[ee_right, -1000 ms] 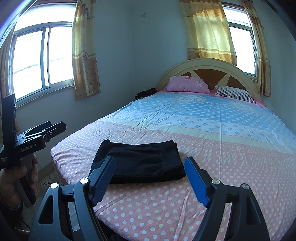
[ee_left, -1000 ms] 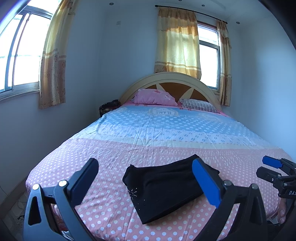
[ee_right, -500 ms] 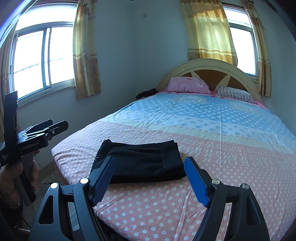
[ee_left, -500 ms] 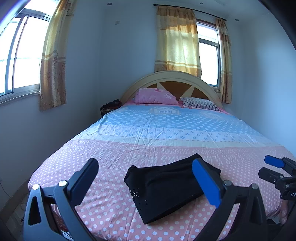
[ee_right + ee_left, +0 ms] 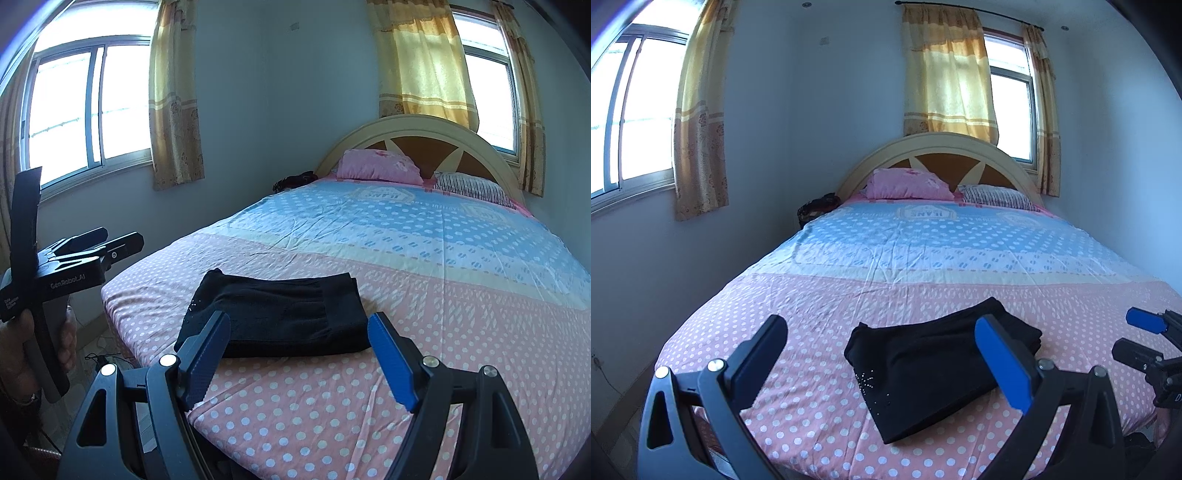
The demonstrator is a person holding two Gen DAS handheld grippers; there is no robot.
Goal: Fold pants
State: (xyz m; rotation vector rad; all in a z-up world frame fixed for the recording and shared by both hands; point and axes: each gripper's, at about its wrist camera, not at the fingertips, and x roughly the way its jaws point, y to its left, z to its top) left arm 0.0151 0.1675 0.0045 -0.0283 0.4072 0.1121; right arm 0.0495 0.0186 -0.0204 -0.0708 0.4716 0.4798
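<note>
Black pants [image 5: 934, 373] lie folded into a flat rectangle near the foot of the bed, with small sparkly studs on one corner. In the left wrist view my left gripper [image 5: 879, 325] hangs open above the bed's foot edge, short of the pants, with nothing between its fingers. My right gripper [image 5: 1134, 335] shows at the right edge, also open. From the right wrist view the pants [image 5: 284, 314] sit just beyond my open right gripper [image 5: 299, 319], which touches nothing. The left gripper [image 5: 118, 238] is off the bed's left side, held by a hand [image 5: 66, 339].
The bed sheet [image 5: 923, 258] is pink with dots near me and blue farther back. A pink pillow [image 5: 908, 184] and a striped pillow [image 5: 997, 195] lean by the headboard [image 5: 942, 144]. A dark bag [image 5: 295, 181] sits beside the bed. Cables lie on the floor [image 5: 99, 358].
Both views drift only slightly. The left gripper has risen a little beside the bed. The pants lie still and both grippers stay open.
</note>
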